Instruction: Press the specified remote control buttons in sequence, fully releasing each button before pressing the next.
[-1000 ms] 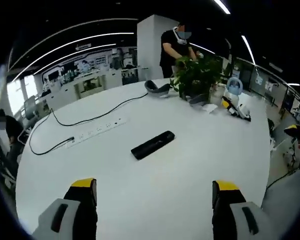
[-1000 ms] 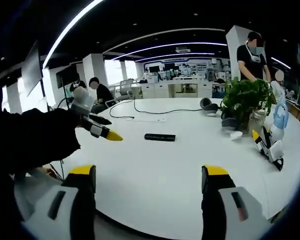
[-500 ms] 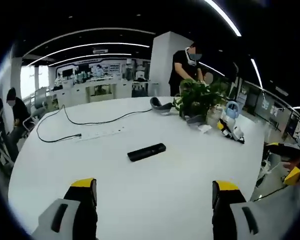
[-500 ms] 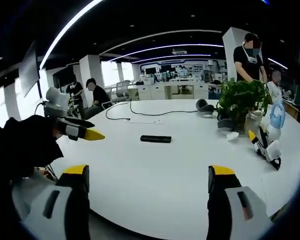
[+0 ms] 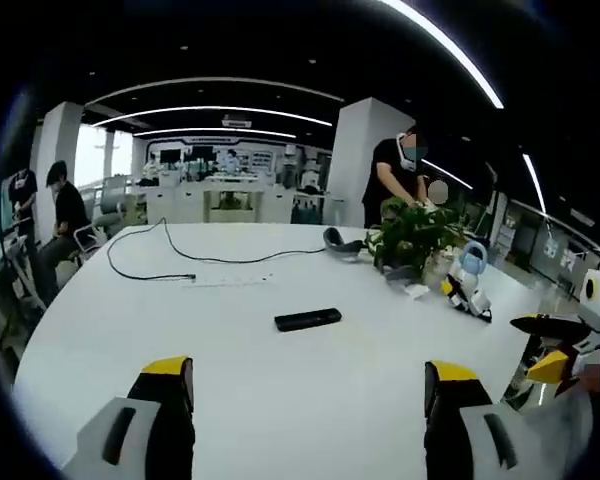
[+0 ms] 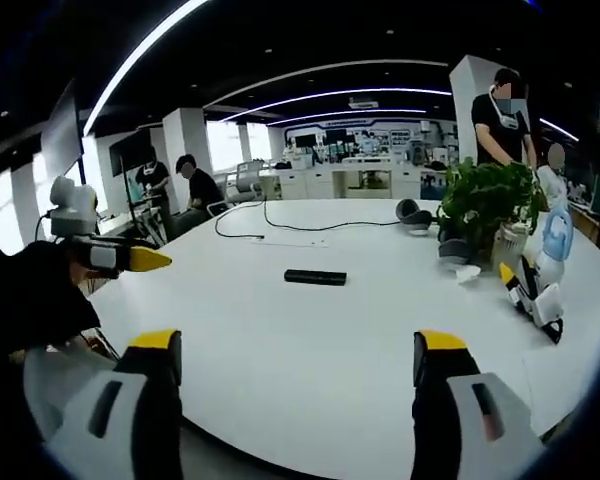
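Remote control [image 5: 307, 319]: lay flat on the white table [image 5: 130, 320], untouched.
Left gripper [image 5: 308, 385]: released, jaws wide.
Right gripper [image 6: 297, 360]: released; left gripper's yellow tip seen at its left.

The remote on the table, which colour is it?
Black. The remote shows best in the left gripper view.

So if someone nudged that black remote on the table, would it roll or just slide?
The remote control looks flat and slim, lying lengthwise, so it would probably slide, not roll. The white table seems smooth, so it may skid easily.
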`<action>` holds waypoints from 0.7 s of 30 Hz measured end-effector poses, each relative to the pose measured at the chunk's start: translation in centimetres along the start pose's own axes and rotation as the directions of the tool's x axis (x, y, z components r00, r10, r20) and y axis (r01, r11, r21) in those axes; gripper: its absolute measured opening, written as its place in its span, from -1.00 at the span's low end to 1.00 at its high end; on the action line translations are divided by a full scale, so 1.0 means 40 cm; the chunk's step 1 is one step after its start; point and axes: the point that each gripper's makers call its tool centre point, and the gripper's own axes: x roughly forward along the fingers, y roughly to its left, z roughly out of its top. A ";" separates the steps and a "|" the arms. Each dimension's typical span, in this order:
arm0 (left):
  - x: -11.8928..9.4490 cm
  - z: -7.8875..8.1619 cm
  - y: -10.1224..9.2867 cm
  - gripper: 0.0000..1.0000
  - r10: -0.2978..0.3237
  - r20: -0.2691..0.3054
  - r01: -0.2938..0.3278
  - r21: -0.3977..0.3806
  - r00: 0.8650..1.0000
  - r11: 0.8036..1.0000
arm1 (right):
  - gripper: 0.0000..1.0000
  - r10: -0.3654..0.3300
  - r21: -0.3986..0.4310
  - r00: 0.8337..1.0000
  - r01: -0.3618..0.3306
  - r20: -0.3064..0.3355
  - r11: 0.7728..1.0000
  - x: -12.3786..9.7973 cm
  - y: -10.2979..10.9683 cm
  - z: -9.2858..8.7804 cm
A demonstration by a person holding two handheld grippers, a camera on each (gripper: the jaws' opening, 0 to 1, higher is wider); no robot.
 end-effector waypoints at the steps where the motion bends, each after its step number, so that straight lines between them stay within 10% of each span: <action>1: -0.016 -0.004 0.008 1.00 0.022 0.003 -0.022 0.014 1.000 1.000 | 0.99 0.000 -0.005 1.000 0.000 -0.002 1.000 0.000 0.001 -0.001; 21: -0.214 -0.087 0.108 1.00 0.208 0.045 -0.208 -0.002 0.977 0.978 | 0.94 0.004 -0.024 1.000 -0.003 0.008 1.000 -0.004 0.007 0.005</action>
